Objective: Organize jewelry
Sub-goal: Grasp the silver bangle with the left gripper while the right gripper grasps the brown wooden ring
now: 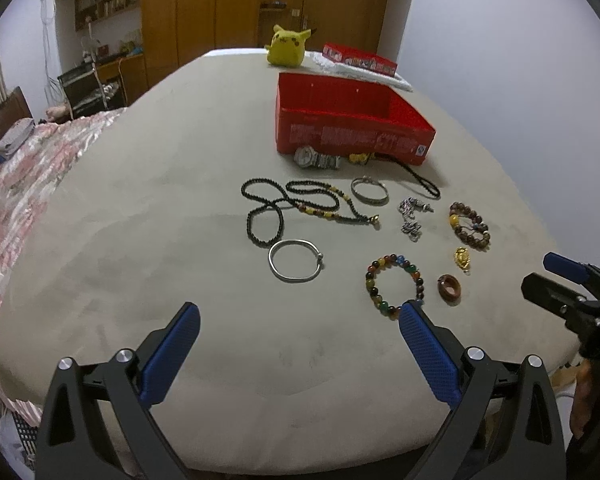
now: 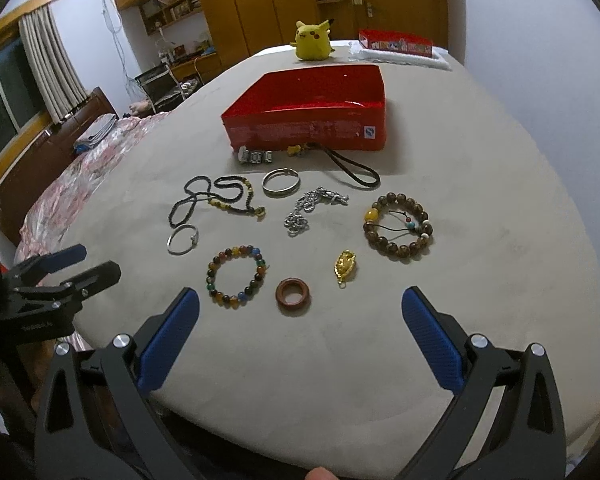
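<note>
Jewelry lies spread on a beige table point(image 1: 160, 240) in front of an open red box point(image 1: 352, 138) point(image 2: 308, 130). Nearest my right gripper point(image 2: 300, 296) are a wooden ring point(image 2: 292, 310), a gold pendant point(image 2: 345, 266) and a multicoloured bead bracelet point(image 2: 211, 276). Farther back lie a brown bead bracelet point(image 2: 398, 254), a silver chain point(image 2: 304, 208), two silver bangles point(image 1: 271, 260) point(image 1: 372, 201), a black bead necklace point(image 1: 308, 211) and a watch point(image 1: 314, 157). My left gripper point(image 1: 300, 312) hovers near the table's front. Both grippers are open and hold nothing.
A yellow plush toy point(image 1: 286, 46) and a small red box point(image 1: 360, 58) on a white cloth sit at the table's far end. A bed with a floral cover point(image 1: 28, 168) lies to the left. A black cord point(image 2: 340, 162) loops out from under the red box.
</note>
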`<action>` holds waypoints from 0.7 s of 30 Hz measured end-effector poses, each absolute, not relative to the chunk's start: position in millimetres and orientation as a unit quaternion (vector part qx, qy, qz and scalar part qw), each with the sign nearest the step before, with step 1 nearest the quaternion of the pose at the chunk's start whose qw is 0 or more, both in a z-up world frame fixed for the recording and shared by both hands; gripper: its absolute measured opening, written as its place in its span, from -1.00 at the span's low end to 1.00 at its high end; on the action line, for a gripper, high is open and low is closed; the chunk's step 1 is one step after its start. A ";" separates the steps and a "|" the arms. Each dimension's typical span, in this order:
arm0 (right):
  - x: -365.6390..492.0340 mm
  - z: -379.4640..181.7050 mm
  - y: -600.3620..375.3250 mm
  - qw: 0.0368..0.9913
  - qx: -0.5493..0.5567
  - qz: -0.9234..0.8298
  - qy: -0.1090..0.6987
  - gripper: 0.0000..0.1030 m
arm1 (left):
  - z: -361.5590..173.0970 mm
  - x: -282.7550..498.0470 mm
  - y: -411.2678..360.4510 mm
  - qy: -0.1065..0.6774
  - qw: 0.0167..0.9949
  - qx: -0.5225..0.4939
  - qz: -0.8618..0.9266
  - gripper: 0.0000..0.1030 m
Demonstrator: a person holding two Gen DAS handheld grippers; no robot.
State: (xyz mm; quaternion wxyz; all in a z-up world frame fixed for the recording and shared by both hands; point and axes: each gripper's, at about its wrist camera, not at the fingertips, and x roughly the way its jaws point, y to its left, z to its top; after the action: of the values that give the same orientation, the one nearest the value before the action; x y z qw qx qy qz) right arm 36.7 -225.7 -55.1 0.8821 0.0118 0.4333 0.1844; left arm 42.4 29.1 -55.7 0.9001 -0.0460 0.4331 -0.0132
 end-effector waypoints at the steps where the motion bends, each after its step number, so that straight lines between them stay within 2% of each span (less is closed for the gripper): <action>1: 38.9 -57.6 -226.3 0.881 0.014 0.186 0.435 0.94 | -58.5 45.0 29.3 0.436 0.899 -0.046 -0.013 0.92; 4: 44.3 -64.1 -227.2 0.880 0.019 0.191 0.435 0.92 | -66.3 51.2 30.3 0.442 0.896 -0.047 -0.014 0.92; 6: 48.7 -69.7 -227.2 0.878 0.020 0.193 0.439 0.69 | -71.9 55.1 29.7 0.444 0.895 -0.046 -0.016 0.92; 7: 52.2 -74.5 -226.3 0.873 0.018 0.193 0.447 0.34 | -73.7 56.9 29.4 0.446 0.894 -0.047 -0.017 0.92; 8: 56.0 -79.4 -226.1 0.869 0.018 0.194 0.456 0.14 | -76.4 59.2 29.7 0.448 0.893 -0.049 -0.020 0.92; 15: 63.4 -95.5 -221.5 0.858 0.015 0.201 0.473 0.12 | -86.9 69.8 29.0 0.454 0.889 -0.049 -0.025 0.92; 21: 64.5 -109.2 -205.4 0.844 -0.003 0.223 0.489 -0.03 | -105.2 84.2 28.8 0.468 0.883 -0.040 -0.023 0.92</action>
State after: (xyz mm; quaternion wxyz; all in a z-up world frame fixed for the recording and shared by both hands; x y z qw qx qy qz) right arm 64.5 -205.4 -109.2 0.8435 -0.0033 0.4887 0.2227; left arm 84.2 28.8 -105.2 0.8827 -0.0398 0.4677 -0.0228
